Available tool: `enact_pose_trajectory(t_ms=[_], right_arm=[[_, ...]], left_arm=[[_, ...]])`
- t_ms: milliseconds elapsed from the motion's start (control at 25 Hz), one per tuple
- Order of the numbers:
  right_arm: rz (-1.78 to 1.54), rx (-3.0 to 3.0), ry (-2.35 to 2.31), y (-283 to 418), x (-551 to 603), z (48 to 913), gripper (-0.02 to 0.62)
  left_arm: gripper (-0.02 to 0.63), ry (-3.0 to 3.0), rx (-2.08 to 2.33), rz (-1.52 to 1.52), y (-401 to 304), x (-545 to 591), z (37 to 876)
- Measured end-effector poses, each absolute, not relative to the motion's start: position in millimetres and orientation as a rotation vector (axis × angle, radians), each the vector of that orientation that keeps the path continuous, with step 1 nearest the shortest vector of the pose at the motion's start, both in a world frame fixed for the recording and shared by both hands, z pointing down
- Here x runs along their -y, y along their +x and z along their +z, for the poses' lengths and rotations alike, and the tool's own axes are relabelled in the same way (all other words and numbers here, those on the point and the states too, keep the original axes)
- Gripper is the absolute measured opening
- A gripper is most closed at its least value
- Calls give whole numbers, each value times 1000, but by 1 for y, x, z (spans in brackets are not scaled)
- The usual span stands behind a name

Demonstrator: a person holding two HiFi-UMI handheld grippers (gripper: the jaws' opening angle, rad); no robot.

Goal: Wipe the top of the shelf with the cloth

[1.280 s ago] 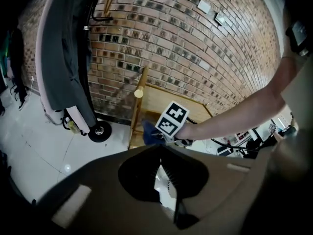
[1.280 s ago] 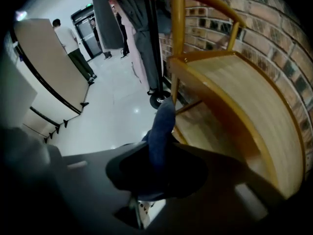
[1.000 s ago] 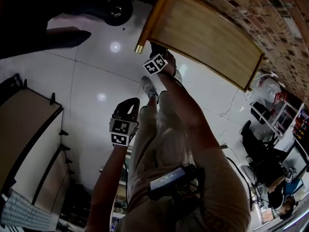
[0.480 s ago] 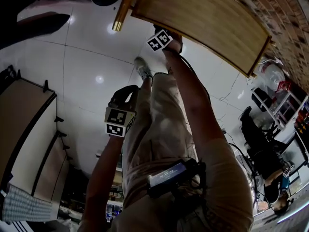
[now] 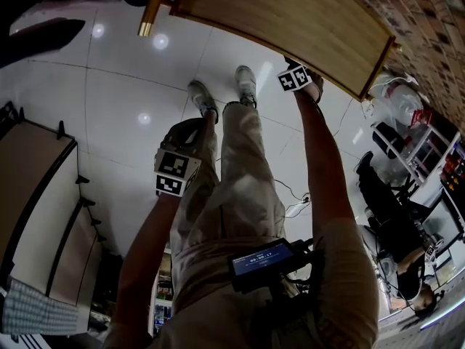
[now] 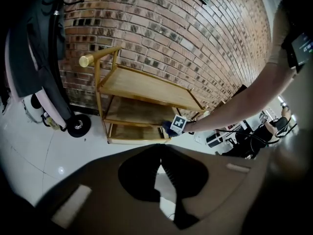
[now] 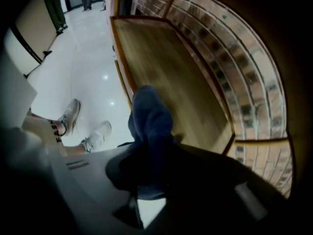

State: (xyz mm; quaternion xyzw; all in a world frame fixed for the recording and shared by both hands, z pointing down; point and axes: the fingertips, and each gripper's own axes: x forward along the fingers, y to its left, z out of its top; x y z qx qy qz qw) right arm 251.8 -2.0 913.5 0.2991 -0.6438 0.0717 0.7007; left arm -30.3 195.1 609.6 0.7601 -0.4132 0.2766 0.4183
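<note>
The right gripper (image 5: 308, 86) is by the shelf (image 5: 290, 13) edge, the left gripper (image 5: 187, 131) beside a trouser leg (image 5: 240, 180).

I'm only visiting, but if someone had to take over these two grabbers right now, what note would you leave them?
Right gripper: shut on the blue cloth, at the front edge of the wooden shelf top, near its right end in the head view. Contact with the wood is unclear.
Left gripper: shut, empty, held back from the shelf.
Done: cloth is in hand and at the shelf; no wiped area shows.
Left: press the cloth down and sweep it across the whole top.
</note>
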Motion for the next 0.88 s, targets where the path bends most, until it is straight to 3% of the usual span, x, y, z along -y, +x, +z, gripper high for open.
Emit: enact_pose_trajectory(t_ms=[320,520,680,880], right_arm=[[124,1245,709,385,-11,918,84],[335,1141,803,434,-32,918,81],[402,1189,823,414,-62,896,81],[345,1430,673,291,-98,874,81]], left_arm=[[5,1932,973,766,-23,-195,629],[5,1940,947,788,-27,-193,638],[5,1974,936,777,-28,-188,637],[5,2008,955,776,-43,-178,634]])
